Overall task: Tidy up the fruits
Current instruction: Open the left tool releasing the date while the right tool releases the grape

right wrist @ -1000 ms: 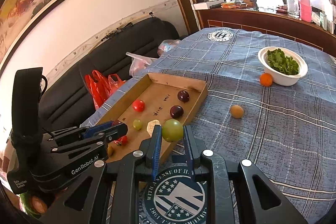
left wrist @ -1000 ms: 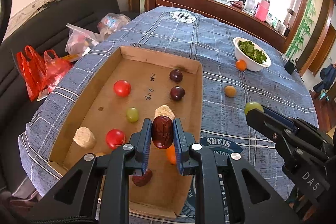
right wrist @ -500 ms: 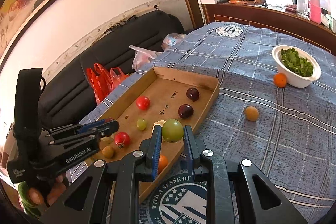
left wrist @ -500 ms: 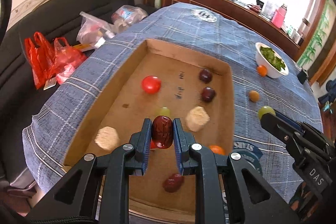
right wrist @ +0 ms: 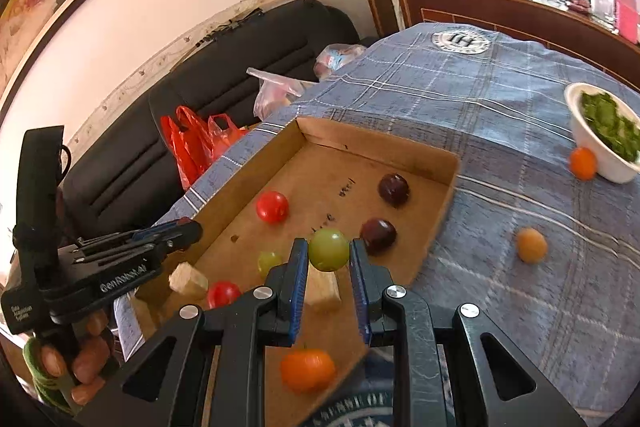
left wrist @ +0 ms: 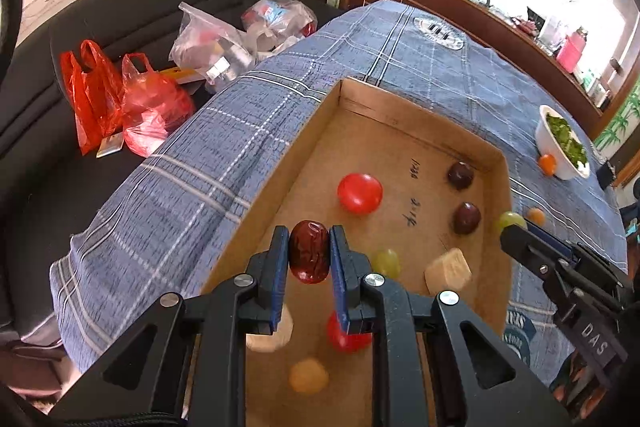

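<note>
Your left gripper (left wrist: 309, 251) has its fingers closed on a wrinkled red date (left wrist: 309, 251), pinched across its narrow middle so the long fruit stands upright and cannot roll out. It hangs above the lower left part of the cardboard tray (left wrist: 280, 163), which suggests you mean to drop it in with the rest.

Your right gripper (right wrist: 329, 251) grips a green grape (right wrist: 328, 249) by its sides, fingers only as far apart as the grape is wide. It hovers over the tray's lower right, just beside a dark plum (right wrist: 378, 235) in that view.

Already in the tray, in the left view, lie a red tomato (left wrist: 359, 193), two dark plums, a second green grape (left wrist: 386, 262) and pale cut chunks (left wrist: 447, 270). The shallow walls keep round fruit from rolling off the cloth-covered surface (right wrist: 520, 107).

Two small orange fruits are outside the tray: one (right wrist: 531, 245) at right centre of the right view, another (right wrist: 583, 163) touching the white bowl of greens (right wrist: 600, 163). Judging by that, the sorting is well along but unfinished.
</note>
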Motion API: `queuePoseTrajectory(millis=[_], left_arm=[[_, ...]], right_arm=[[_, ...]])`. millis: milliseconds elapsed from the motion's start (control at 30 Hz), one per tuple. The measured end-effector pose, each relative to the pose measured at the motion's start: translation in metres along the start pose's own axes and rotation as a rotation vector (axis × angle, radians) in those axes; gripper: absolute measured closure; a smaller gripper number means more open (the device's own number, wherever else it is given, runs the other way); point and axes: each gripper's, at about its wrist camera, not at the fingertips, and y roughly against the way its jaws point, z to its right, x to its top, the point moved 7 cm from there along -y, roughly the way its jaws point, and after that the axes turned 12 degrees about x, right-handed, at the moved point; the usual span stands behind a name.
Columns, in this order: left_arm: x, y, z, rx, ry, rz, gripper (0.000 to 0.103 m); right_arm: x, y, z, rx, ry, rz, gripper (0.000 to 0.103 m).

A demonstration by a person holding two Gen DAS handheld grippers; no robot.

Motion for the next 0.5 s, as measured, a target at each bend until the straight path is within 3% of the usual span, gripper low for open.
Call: queuePoseTrajectory(millis=[233, 500], left_arm=[[0.037, -0.035, 0.026, 0.028, -0.033, -0.047, 0.085], [0.058, -0.07, 0.058, 0.06, -0.092, -0.105, 0.085]], right_arm=[[0.021, -0.044, 0.006, -0.034, 0.026, -0.068, 0.082], [0.014, -0.074, 0.018, -0.047, 0.024, -0.146, 0.082]])
